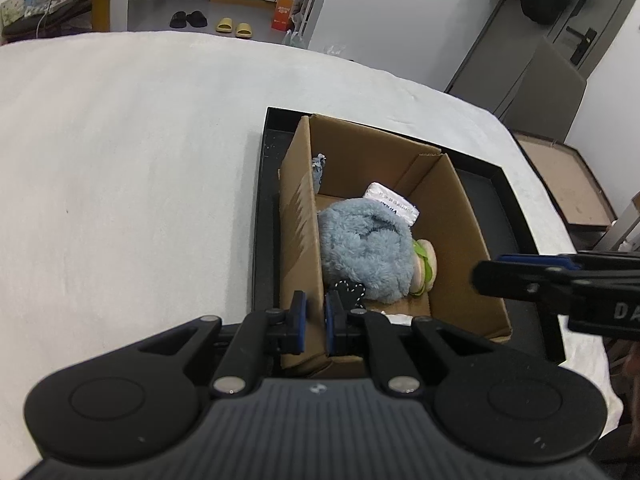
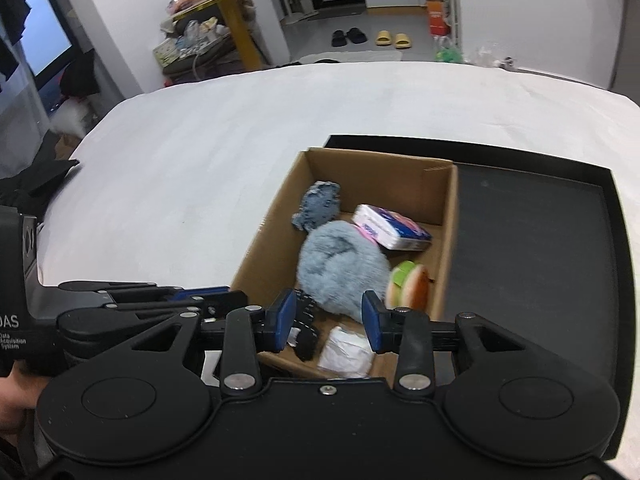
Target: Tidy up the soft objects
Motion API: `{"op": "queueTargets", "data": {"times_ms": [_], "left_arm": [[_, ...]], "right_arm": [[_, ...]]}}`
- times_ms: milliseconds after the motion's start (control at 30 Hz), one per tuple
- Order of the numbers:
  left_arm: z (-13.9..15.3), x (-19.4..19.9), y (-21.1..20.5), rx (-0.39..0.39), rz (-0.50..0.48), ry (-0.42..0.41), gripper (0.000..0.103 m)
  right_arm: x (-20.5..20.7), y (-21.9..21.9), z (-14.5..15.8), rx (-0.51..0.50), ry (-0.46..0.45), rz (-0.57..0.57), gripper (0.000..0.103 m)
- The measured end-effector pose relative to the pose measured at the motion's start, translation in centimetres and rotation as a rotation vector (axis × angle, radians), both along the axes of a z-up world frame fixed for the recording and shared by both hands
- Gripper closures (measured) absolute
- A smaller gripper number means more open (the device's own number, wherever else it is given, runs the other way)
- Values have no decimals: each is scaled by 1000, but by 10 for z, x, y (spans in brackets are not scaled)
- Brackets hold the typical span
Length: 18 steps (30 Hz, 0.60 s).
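While left gripper [image 1: 315, 322] astride box wall [image 1: 301, 232]

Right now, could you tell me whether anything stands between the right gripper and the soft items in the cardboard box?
Nothing visible does. The right gripper hangs open above the near end of the cardboard box, whose top is open, and the blue plush lies directly ahead between its fingers. The left gripper is off at the box's left wall, out of that path.

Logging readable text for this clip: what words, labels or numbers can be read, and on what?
"DA": cut off, on the right gripper body.
"DAS", first letter partly cut off, "Data Acquisition System": left gripper body.
Tissue pack print: blurred, unreadable.
Orange box print: too small.
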<state>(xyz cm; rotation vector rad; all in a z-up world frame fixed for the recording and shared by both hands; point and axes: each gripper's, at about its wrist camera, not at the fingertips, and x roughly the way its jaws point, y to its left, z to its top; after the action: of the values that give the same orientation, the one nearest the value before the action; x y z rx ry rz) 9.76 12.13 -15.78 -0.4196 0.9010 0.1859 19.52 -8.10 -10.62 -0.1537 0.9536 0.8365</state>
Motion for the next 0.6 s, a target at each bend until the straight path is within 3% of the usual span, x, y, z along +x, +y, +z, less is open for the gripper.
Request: {"op": "queueTargets", "data": {"times_ms": [200, 400, 500, 600], "left_arm": [[7, 1, 1, 24, -6, 33, 93], [30, 0, -3, 102, -7, 52, 89], [41, -4, -4, 117, 1, 51, 84], [53, -7, -7, 136, 13, 52, 68]], "right_arm": [[6, -22, 2, 11, 3, -66, 55], [9, -51, 10, 41, 5, -139, 34], [11, -65, 14, 54, 8, -166, 31], [12, -76, 18, 63, 5, -184, 30]]}}
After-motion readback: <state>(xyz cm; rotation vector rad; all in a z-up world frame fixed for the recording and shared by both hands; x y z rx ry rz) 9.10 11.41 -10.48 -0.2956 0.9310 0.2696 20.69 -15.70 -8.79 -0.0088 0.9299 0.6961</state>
